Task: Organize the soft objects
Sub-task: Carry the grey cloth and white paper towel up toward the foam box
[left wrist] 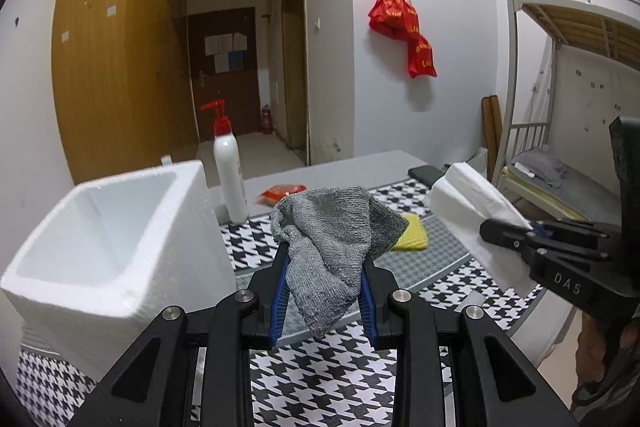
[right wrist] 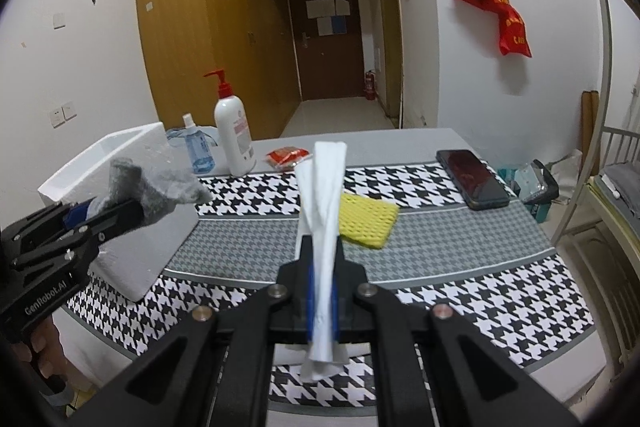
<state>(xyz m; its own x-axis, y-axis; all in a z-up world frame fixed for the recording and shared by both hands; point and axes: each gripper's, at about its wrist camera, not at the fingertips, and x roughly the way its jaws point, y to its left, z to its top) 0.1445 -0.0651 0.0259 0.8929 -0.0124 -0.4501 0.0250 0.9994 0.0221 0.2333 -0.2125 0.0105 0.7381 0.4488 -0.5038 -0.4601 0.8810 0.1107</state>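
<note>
My left gripper is shut on a grey knitted cloth that bunches over its blue pads and hangs down between them, above the table. From the right wrist view the same cloth shows in front of a white foam box. My right gripper is shut on a folded white cloth, held upright and edge-on; in the left wrist view that white cloth juts out from the right gripper. A yellow sponge lies flat on the houndstooth tablecloth just behind the white cloth.
The open foam box stands at the table's left. Behind it are a white pump bottle and a small blue spray bottle. A red packet and a black phone lie farther back. A bunk bed frame is on the right.
</note>
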